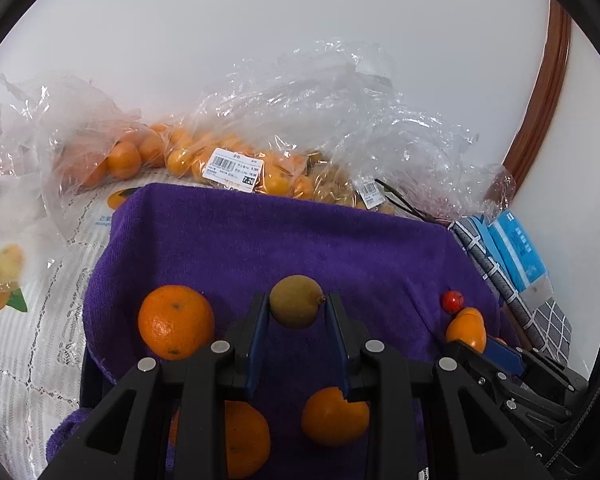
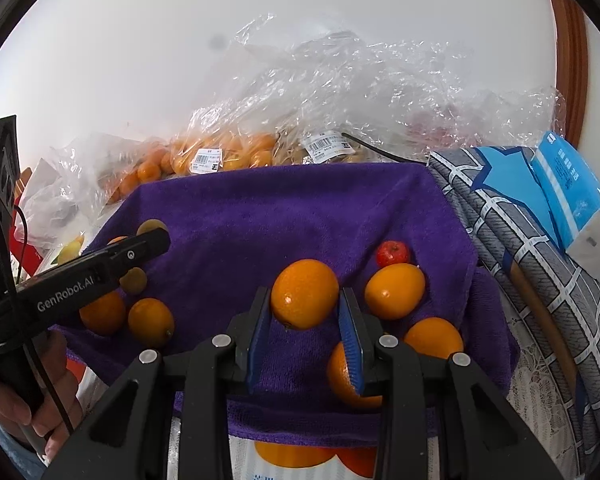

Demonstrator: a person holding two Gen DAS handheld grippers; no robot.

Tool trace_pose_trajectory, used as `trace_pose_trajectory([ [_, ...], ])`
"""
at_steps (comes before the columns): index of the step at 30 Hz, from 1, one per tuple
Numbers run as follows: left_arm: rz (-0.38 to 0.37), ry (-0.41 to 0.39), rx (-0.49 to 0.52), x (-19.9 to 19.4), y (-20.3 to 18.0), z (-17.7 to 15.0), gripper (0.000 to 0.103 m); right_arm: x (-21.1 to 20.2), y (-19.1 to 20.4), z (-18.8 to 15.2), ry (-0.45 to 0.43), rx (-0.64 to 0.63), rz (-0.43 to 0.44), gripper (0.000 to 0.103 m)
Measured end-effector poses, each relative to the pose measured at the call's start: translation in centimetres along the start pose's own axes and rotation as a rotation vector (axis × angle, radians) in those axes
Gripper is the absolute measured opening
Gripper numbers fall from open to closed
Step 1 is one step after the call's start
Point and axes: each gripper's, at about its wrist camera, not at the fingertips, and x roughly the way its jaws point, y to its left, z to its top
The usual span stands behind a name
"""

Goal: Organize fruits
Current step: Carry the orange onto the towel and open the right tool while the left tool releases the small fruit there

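My left gripper (image 1: 297,309) is shut on a small brownish-green fruit (image 1: 296,301), held just above the purple towel (image 1: 284,240). A large orange (image 1: 175,322) lies left of it, and two more oranges (image 1: 334,416) lie under the fingers. My right gripper (image 2: 305,304) is shut on an orange (image 2: 304,294) over the same towel (image 2: 292,208). Right of it lie a kumquat-like orange fruit (image 2: 395,290), a small red fruit (image 2: 392,253) and two oranges (image 2: 434,338). The left gripper's body (image 2: 100,268) shows at the left.
Clear plastic bags of small oranges (image 1: 228,160) and other fruit lie along the towel's far edge against a white wall. A blue tissue pack (image 2: 572,196) rests on a grey checked cloth (image 2: 512,232) at the right. A lace tablecloth (image 1: 28,340) covers the left.
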Motion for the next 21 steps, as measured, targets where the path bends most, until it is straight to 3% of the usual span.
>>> trace_pose_trajectory([
  [12, 0.009, -0.011, 0.014, -0.17, -0.20, -0.03, 0.028, -0.41, -0.06, -0.32, -0.017, -0.004, -0.014, 0.034],
  [21, -0.007, -0.032, -0.001, -0.79, 0.23, 0.07, 0.037, -0.75, 0.15, -0.56, -0.030, -0.009, -0.029, 0.040],
])
